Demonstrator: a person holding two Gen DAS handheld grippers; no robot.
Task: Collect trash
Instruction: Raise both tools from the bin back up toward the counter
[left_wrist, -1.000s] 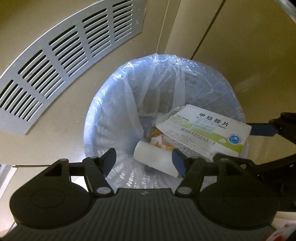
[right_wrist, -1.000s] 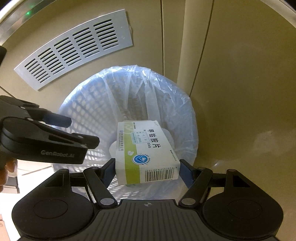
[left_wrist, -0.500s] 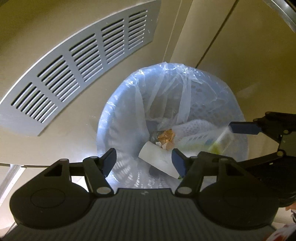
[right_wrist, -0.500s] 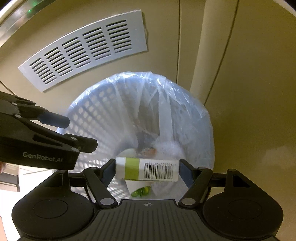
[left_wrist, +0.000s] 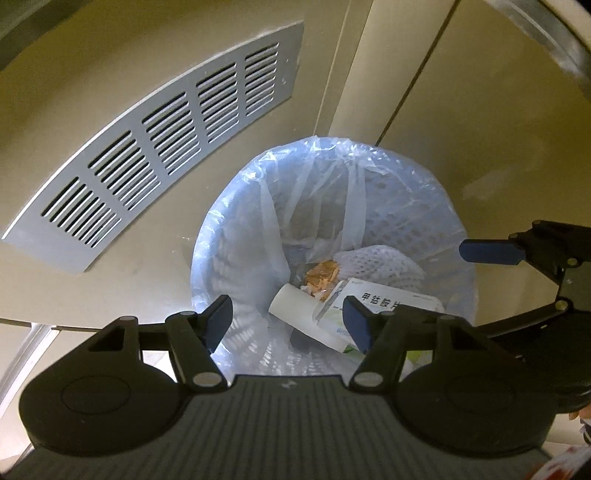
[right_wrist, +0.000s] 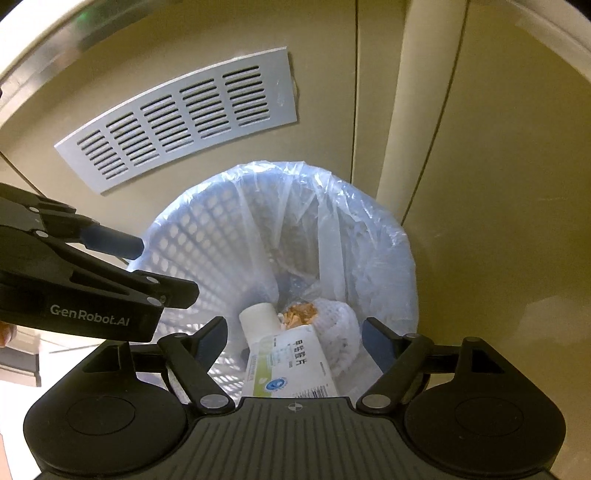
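Note:
A white mesh trash basket (left_wrist: 236, 251) lined with a clear plastic bag stands on the floor; it also shows in the right wrist view (right_wrist: 207, 236). A white and green medicine box (right_wrist: 291, 365) lies inside it on other trash; it shows in the left wrist view (left_wrist: 384, 299) too. Beside it lie a white roll (left_wrist: 291, 306), orange scraps (left_wrist: 321, 277) and a white foam net (left_wrist: 380, 258). My left gripper (left_wrist: 288, 325) is open and empty above the basket's near rim. My right gripper (right_wrist: 295, 338) is open and empty above the box.
A grey slotted vent panel (left_wrist: 159, 147) is set in the beige wall behind the basket; it shows in the right wrist view (right_wrist: 184, 122) as well. Beige wall panels with vertical seams (right_wrist: 424, 129) rise on the right.
The medicine box left my right gripper and fell into the basket, where it now lies flat. Both grippers have drawn back and up from the basket.

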